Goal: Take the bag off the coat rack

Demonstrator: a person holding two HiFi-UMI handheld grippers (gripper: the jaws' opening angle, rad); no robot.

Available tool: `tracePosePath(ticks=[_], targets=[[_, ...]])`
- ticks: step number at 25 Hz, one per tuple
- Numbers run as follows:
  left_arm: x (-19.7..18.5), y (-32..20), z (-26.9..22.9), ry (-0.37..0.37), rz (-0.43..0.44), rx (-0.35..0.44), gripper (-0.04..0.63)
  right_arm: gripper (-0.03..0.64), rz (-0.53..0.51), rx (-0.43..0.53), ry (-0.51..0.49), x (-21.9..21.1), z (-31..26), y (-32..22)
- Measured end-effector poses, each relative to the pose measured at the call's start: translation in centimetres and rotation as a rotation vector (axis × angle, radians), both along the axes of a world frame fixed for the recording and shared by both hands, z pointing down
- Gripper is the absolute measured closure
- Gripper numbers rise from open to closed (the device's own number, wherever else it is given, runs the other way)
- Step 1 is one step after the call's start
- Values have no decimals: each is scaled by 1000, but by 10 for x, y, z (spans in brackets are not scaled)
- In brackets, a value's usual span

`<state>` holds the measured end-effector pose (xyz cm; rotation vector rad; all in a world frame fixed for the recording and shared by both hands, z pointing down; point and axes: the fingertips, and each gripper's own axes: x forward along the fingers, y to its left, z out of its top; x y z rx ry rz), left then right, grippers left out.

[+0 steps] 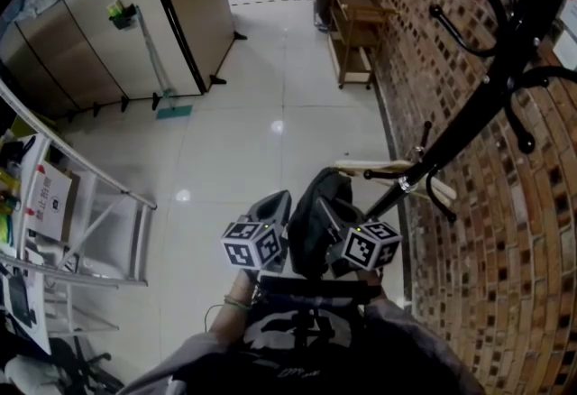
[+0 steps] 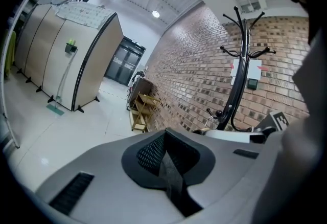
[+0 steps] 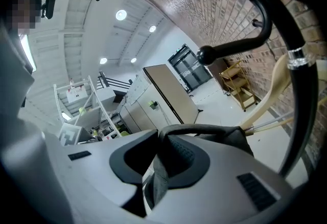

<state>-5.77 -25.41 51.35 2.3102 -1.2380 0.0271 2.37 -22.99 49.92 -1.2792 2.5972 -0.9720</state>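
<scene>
the rack (image 1: 469, 114) fills the right of the head view. the bag (image 1: 315, 213) sits lower centre by its low pegs; i cannot tell if it is clear of them. the left gripper (image 2: 166, 159) and right gripper (image 3: 163, 166) each clamp its strap (image 2: 171, 179). the lift-off is in hand; next, carry the bag clear of the pegs.

Bag (image 1: 311, 226) and coat rack (image 1: 469, 105) only partly seen
The left gripper (image 1: 273, 206) and right gripper (image 1: 337, 209) cover much of the bag; the rack's top runs off the upper edge, and its foot is hidden.
</scene>
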Motion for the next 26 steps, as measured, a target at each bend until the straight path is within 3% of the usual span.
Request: tracePosePath(ticks=[8,26], targets=[[4,-3,1,-20,-4,-14,588,584,8,0,53,1,2,-9],[1,-9,6,-14,-14,-40,588,584,-32,-41,43,-12,10,-5]])
